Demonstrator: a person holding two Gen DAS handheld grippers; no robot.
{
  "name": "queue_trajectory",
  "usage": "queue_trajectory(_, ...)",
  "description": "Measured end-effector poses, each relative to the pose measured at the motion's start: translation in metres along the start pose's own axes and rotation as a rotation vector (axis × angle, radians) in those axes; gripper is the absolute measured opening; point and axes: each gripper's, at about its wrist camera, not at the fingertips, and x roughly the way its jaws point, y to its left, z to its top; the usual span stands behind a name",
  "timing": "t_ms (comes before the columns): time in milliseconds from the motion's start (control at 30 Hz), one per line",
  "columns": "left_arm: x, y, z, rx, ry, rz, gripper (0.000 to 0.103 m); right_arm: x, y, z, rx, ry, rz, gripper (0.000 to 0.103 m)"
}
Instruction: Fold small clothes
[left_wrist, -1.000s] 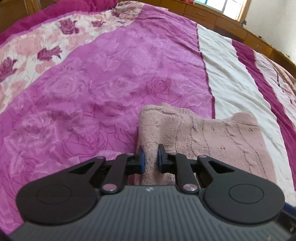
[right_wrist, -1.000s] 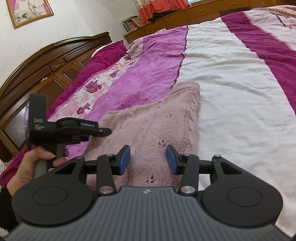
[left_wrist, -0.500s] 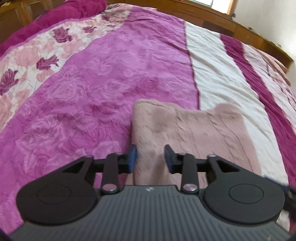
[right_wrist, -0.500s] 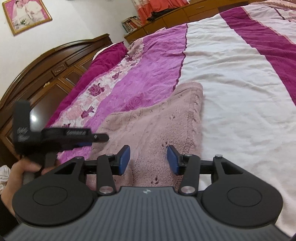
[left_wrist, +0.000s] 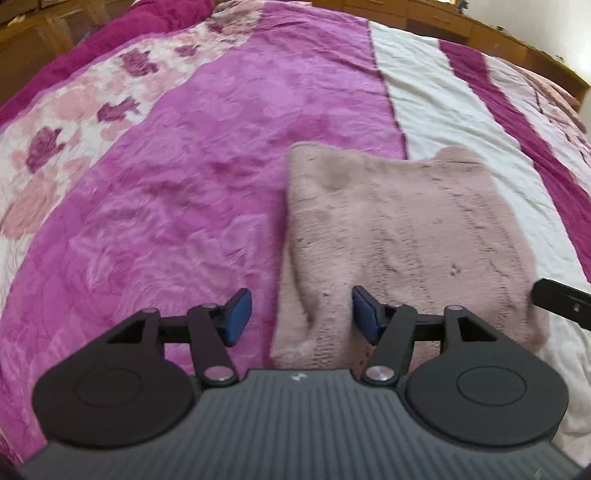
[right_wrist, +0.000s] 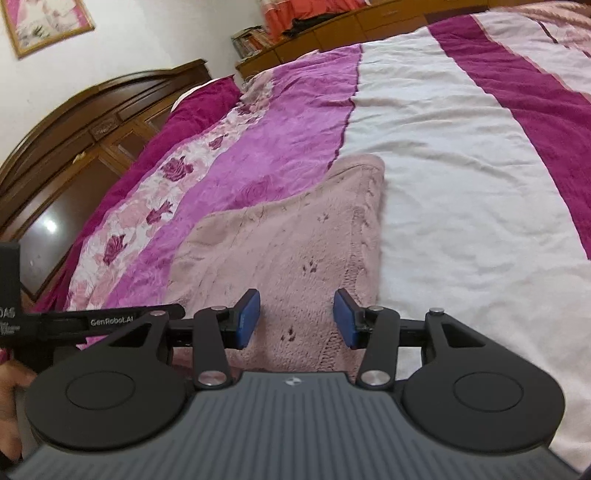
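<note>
Behind both tools' bodies, sweater's (left_wrist: 399, 236) near edge — hidden.

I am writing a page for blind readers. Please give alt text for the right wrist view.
A folded pink knit garment lies flat on a bed quilt striped purple, white and magenta. The right gripper hovers over its near edge with jaws open, holding nothing. At far left, the left gripper shows side-on.

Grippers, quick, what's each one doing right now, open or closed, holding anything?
Left gripper: open, holding nothing, fingers astride the pink knit's left edge.
Right gripper: open, holding nothing, over the knit.
</note>
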Motion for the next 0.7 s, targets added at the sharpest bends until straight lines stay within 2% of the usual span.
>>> queue_trajectory(200,-0.001,0.006,0.001,-0.049,0.012,-0.017,0.065,0.001,0.000,-0.001,0.000,0.014,0.035,0.054)
queue_trajectory(333,-0.003,0.009,0.007,-0.098,0.021,-0.053,0.063,-0.004,-0.015,0.010,0.078,0.005,0.057,0.054)
queue_trajectory(400,0.000,0.011,0.010,-0.127,0.025,-0.063,0.067,-0.003,-0.023,0.014,0.117,0.003,0.054,0.061)
queue_trajectory(500,0.008,0.012,0.014,-0.151,0.044,-0.051,0.072,0.000,-0.041,0.016,0.201,0.008,0.043,0.065)
queue_trajectory(700,0.021,0.011,0.018,-0.186,0.061,-0.070,0.074,0.024,-0.067,0.015,0.327,0.059,0.088,0.068)
